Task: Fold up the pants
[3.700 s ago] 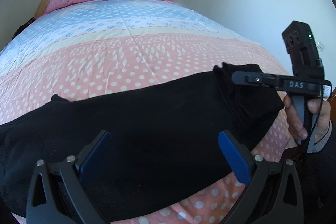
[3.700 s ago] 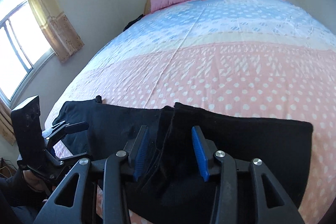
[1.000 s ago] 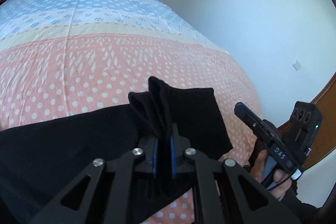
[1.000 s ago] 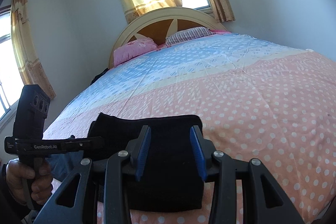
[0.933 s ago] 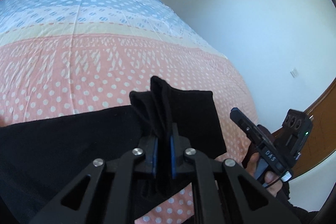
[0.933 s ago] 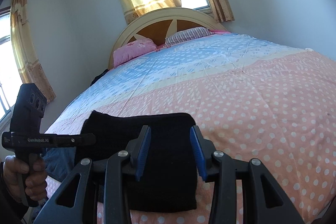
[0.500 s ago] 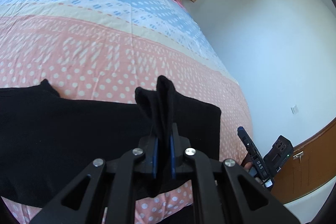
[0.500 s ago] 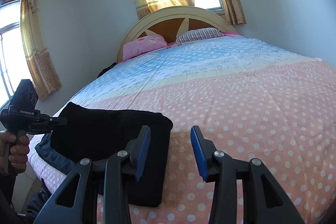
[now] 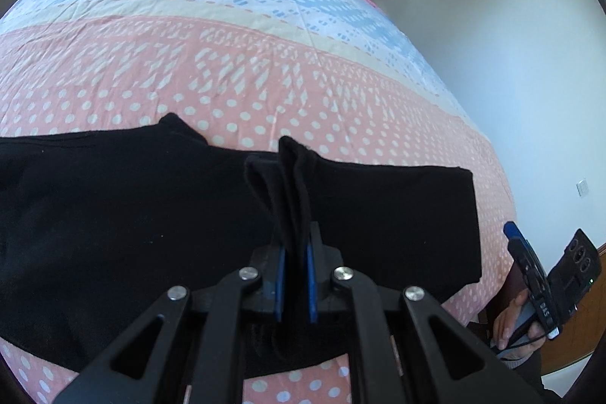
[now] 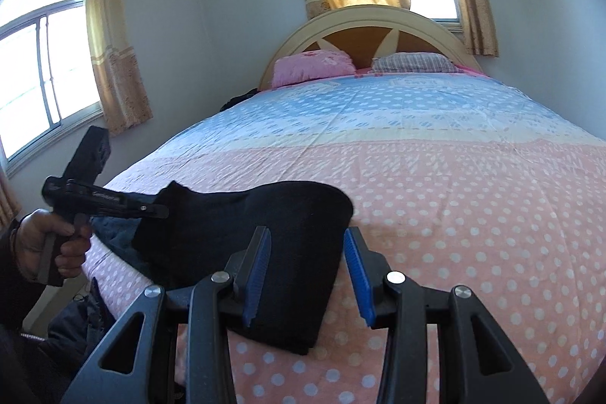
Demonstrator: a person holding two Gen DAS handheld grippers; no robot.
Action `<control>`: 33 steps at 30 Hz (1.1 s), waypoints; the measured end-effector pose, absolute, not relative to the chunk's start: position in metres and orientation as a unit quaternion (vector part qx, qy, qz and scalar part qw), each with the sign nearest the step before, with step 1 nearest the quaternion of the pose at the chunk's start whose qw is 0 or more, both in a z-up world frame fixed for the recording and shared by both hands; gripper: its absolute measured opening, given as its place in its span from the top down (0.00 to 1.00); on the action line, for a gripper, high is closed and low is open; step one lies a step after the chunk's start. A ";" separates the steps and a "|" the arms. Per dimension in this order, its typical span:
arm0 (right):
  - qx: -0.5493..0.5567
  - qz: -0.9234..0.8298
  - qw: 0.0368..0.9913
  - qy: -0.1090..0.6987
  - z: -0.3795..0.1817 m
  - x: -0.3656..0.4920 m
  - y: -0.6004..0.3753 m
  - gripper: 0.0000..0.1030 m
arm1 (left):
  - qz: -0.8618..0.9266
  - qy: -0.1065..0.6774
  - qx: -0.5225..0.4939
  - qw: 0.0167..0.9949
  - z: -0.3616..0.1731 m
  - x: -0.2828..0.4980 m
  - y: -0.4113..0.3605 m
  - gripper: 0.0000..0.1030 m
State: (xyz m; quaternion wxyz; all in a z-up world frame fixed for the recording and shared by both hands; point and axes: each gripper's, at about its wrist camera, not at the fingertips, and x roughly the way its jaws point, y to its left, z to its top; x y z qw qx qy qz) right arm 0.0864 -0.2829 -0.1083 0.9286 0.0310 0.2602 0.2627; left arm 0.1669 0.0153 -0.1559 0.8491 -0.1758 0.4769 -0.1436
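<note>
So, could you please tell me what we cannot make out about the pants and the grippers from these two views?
- Left wrist view: the black pants run off the left edge, so their far end is unseen.
- Left wrist view: the left gripper hides how many layers its jaws pinch.
- Right wrist view: the right gripper covers the pants' near edge, and whether its blue pads touch the cloth cannot be told.
- Right wrist view: a dark object beside the bed is too small to identify.

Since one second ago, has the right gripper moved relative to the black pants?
Yes. The right gripper, open, has shifted toward the right edge of the pants; bare bedspread now shows beyond its right finger.
</note>
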 end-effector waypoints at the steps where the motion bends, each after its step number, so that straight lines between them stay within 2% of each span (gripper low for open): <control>1: 0.025 0.280 0.923 0.264 -0.110 0.085 -0.276 0.59 | -0.140 0.476 -0.176 0.850 -0.159 0.169 0.017 0.91; 8: -0.033 0.282 0.874 0.393 -0.156 0.106 -0.245 0.58 | -0.142 0.478 -0.167 0.850 -0.164 0.167 0.018 0.89; 13: -0.030 0.293 0.871 0.393 -0.146 0.105 -0.245 0.58 | -0.129 0.472 -0.121 0.864 -0.164 0.164 0.012 0.78; 17: -0.024 0.299 0.891 0.341 -0.118 0.107 -0.239 0.58 | -0.113 0.455 -0.064 0.881 -0.159 0.153 0.005 0.62; 18: -0.022 0.299 0.893 0.336 -0.113 0.113 -0.235 0.55 | -0.110 0.452 -0.050 0.884 -0.158 0.150 0.003 0.59; 19: -0.020 0.296 0.895 0.333 -0.109 0.121 -0.231 0.44 | -0.109 0.450 -0.039 0.886 -0.158 0.147 0.000 0.54; 20: -0.020 0.289 0.898 0.331 -0.108 0.130 -0.228 0.40 | -0.108 0.449 -0.029 0.887 -0.159 0.143 -0.002 0.51; 24: -0.018 0.230 0.890 0.393 -0.128 0.176 -0.223 0.40 | -0.105 0.452 -0.007 0.886 -0.165 0.137 -0.006 0.49; 26: 0.000 0.220 0.878 0.426 -0.146 0.191 -0.229 0.40 | -0.103 0.449 -0.005 0.887 -0.166 0.137 -0.005 0.44; 28: 0.004 0.208 0.885 0.417 -0.145 0.192 -0.235 0.40 | -0.101 0.449 -0.008 0.888 -0.167 0.137 -0.003 0.41; 33: 0.023 0.213 0.901 0.376 -0.118 0.173 -0.235 0.40 | -0.104 0.451 -0.014 0.886 -0.165 0.133 0.003 0.41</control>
